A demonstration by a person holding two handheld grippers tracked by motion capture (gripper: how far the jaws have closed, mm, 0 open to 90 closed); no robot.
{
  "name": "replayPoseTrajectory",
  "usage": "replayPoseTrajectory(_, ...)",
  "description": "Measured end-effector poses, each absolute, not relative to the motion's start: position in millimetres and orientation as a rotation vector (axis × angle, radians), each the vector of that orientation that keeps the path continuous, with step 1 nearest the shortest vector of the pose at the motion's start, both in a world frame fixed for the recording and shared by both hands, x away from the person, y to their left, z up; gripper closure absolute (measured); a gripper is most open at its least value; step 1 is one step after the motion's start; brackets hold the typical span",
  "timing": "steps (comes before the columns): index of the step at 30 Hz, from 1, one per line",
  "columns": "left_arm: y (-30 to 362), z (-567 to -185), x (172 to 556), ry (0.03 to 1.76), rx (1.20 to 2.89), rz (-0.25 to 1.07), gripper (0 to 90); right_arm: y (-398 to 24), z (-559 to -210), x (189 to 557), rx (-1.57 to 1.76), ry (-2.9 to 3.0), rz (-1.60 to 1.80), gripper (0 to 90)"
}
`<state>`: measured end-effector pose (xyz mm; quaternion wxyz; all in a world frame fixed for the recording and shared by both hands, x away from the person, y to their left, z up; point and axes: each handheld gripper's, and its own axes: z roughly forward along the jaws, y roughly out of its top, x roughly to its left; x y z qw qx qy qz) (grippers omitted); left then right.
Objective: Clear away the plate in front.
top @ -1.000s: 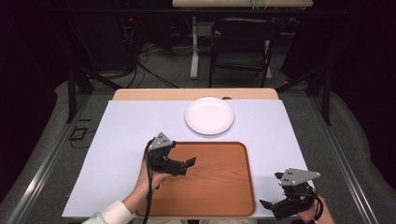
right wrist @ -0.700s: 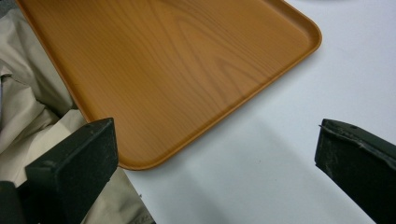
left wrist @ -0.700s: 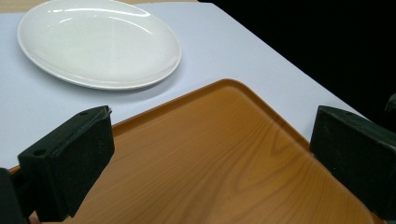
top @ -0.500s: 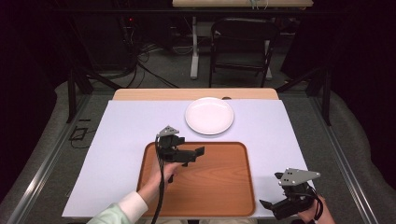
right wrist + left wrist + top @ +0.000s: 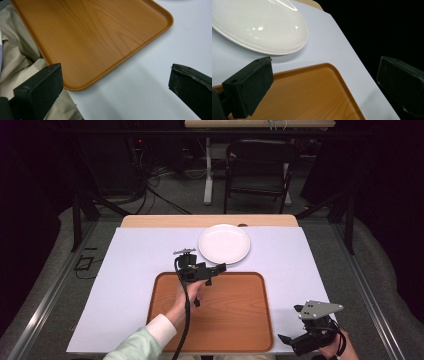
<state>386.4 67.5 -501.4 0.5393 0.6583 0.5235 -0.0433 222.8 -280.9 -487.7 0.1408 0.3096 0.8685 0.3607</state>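
A round white plate lies on the pale table cover, just beyond the far edge of a wooden-look brown tray. My left gripper hovers over the tray's far edge with its jaws wide apart and nothing between them, pointing toward the plate's near rim. In the left gripper view the plate lies beyond the tray, ahead of the gripper. My right gripper rests at the table's near right corner, open and empty. In its own view this gripper faces the tray's rounded corner.
The pale cover spans the table, with a wooden strip at the far edge. A dark chair and cables stand on the floor behind. A light sleeve reaches over the tray's near left; beige cloth lies beside the tray.
My left gripper has moved forward and to the right, from the tray's left side to its far edge near the plate. The right gripper has stayed put.
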Motion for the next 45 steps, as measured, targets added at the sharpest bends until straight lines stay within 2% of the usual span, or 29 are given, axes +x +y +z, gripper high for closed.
replayPoseTrajectory(15,56.2,-524.4,418.8,1.431,1.417,-0.218,0.6,-281.0,-487.9,222.8,0.89,2.514,1.047,0.0)
replayPoseTrajectory(42,41.2,-543.5,447.5,1.687,1.227,-0.249,0.9,-281.0,-488.1,222.9,0.883,2.518,1.049,0.0)
replayPoseTrajectory(45,40.6,-545.0,453.3,1.724,1.206,-0.247,5.2,-280.7,-488.2,223.0,0.884,2.518,1.045,0.0)
